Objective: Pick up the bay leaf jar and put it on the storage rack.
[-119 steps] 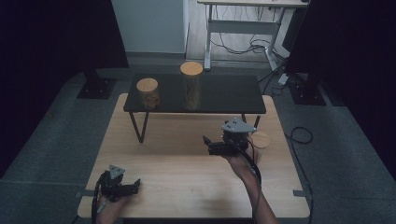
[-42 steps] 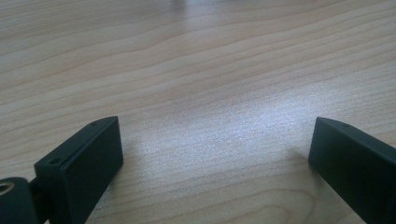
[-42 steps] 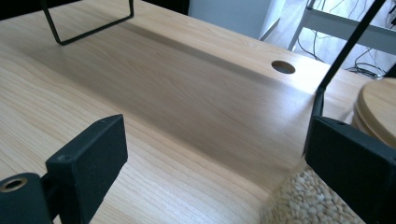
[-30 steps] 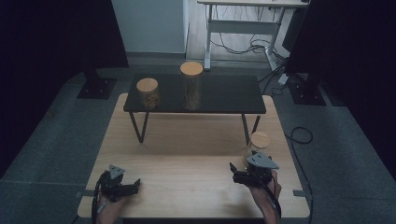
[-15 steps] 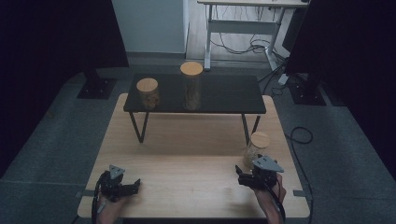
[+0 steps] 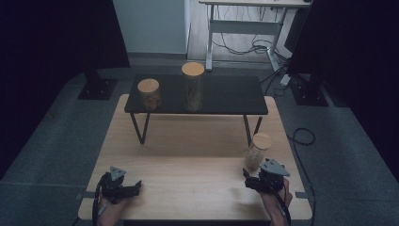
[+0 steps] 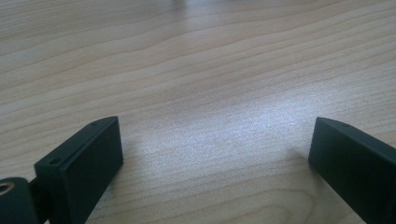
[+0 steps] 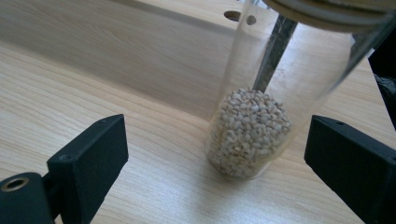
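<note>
High view looks forward and down over the table (image 6: 188, 160). Gripper views sit close, low; right one shares the jar (image 8: 252, 135) at 4 o'clock.

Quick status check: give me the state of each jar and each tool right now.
Jar of grains: upright on the wooden table, lid on, partly filled, not gripped.
Short jar: upright on the black shelf, lid on.
Tall jar: upright on the shelf, lid on.
Right tool: open, pointed at the jar of grains, apart from it.
Left tool: open, nothing between its jaws.
</note>
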Motion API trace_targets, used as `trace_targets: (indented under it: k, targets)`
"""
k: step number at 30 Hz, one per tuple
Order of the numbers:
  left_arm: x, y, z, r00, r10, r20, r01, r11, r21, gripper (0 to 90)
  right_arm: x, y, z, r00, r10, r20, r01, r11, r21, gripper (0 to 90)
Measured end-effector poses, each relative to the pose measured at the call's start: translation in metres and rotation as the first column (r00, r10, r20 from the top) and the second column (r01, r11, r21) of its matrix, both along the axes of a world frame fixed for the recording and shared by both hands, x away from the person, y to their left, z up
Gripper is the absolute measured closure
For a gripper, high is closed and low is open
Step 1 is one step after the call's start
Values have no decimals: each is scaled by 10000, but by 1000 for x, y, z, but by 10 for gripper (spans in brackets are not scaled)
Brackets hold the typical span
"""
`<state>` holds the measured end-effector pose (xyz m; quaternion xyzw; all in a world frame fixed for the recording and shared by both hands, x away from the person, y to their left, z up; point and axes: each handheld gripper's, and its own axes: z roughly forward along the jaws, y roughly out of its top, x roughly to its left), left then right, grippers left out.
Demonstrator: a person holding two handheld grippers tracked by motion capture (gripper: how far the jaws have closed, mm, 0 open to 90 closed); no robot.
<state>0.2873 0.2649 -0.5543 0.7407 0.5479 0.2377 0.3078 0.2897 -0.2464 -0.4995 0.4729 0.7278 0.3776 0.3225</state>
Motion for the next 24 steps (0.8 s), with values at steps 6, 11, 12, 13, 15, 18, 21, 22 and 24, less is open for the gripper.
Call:
trace_targets:
  k: [6, 11, 12, 13, 15, 18, 21, 22, 24]
  targets:
    - [0, 0, 0, 10000, 1, 3, -1, 10000, -1, 26, -2, -7, -4, 9997, -233, 13, 233, 9997, -72, 60]
    - [0, 0, 0, 10000, 1, 1, -1, 10000, -1, 26, -4, -14, -9, 9987, -504, 25, 504, 9987, -61, 62]
    - [0, 0, 0, 10000, 0, 1, 0, 10000, 0, 26, -4, -15, -10, 9986, -534, 22, 534, 9986, -54, 63]
    - [0, 0, 0, 10000, 0, 1, 0, 10000, -1, 26, -4, -16, -11, 9984, -570, 30, 570, 9984, -57, 63]
    - [0, 0, 0, 10000, 2, 1, -2, 10000, -3, 26, -5, -18, -13, 9979, -642, 12, 642, 9979, -82, 63]
    - [0, 0, 0, 10000, 0, 3, 0, 10000, 2, 26, -6, -20, -15, 9976, -692, 1, 692, 9975, -119, 64]
    - [0, 0, 0, 10000, 1, 1, -1, 10000, 0, 26, -7, -22, -18, 9971, -754, -46, 754, 9971, -126, 64]
    - [0, 0, 0, 10000, 1, 2, -1, 10000, 0, 26, -7, -22, -19, 9970, -773, -63, 772, 9969, -139, 64]
    - [0, 0, 0, 10000, 0, -1, 0, 10000, 2, 26, -8, -23, -19, 9968, -794, -82, 792, 9968, -133, 64]
